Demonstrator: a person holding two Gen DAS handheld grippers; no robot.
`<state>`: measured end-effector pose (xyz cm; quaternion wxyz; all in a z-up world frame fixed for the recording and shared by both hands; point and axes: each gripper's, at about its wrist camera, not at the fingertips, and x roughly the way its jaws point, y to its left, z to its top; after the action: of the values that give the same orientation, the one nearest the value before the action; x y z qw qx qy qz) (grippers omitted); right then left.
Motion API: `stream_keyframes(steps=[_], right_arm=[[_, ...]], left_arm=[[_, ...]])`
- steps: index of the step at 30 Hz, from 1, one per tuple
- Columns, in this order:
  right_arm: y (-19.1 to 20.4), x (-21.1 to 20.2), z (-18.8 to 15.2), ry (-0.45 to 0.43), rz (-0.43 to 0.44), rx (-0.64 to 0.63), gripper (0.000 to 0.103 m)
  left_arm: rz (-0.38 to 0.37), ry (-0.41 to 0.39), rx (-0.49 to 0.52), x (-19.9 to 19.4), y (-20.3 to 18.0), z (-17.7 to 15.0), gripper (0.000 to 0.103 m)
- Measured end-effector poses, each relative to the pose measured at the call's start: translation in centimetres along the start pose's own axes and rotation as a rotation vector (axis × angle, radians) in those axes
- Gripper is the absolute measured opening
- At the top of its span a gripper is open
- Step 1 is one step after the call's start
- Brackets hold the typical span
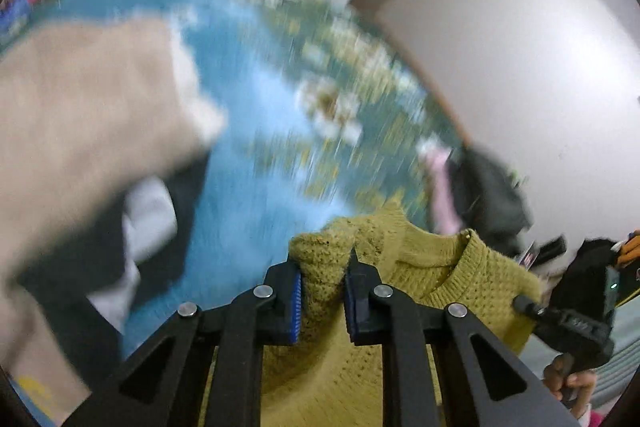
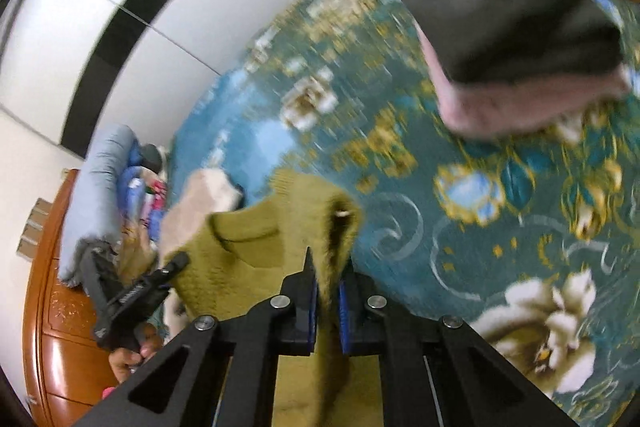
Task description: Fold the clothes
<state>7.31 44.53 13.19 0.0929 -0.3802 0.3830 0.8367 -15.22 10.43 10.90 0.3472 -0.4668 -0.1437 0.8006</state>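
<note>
A mustard-yellow knit sweater [image 1: 452, 279] hangs between my two grippers above the bed. My left gripper [image 1: 323, 291] is shut on one shoulder of it, with knit bunched between the blue pads. My right gripper [image 2: 327, 291] is shut on the other shoulder of the sweater [image 2: 256, 251]. The neckline shows between the two grips. Each gripper shows in the other's view: the right one [image 1: 524, 303] at the sweater's right edge, the left one [image 2: 176, 267] at its left edge. Both views are motion-blurred.
A teal floral bedspread [image 2: 500, 227] lies below. A folded stack of black and pink clothes [image 2: 516, 39] sits on it far right. A beige garment [image 1: 80, 107] over dark and white clothes lies to the left. A white wall [image 1: 540, 67] and a wooden cabinet [image 2: 56, 307] border the bed.
</note>
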Motion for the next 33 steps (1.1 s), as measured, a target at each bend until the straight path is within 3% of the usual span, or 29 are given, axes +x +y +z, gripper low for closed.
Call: stream_keyframes(steps=[8, 14, 26, 30, 33], right_arm=[[10.2, -7.9, 4.4, -0.184, 0.123, -0.194, 0.008], [17.2, -15.6, 4.1, -0.312, 0.178, -0.371, 0.008], [21.9, -24.0, -2.7, -0.371, 0.248, -0.557, 0.008], [22.2, -25.0, -2.8, -0.357, 0.28, -0.561, 0.008], [21.6, -23.0, -1.9, -0.318, 0.242, -0.542, 0.008]], left_arm=[[-0.062, -0.34, 0.108, -15.4, -5.0, 6.8, 0.017], [-0.098, -0.541, 0.206, -26.2, -8.2, 7.2, 0.017], [-0.071, -0.655, 0.315, -37.8, -10.2, 2.2, 0.017], [-0.048, -0.646, 0.35, -38.5, -10.4, 3.0, 0.017], [-0.033, -0.579, 0.329, -35.9, -9.7, 4.6, 0.017]])
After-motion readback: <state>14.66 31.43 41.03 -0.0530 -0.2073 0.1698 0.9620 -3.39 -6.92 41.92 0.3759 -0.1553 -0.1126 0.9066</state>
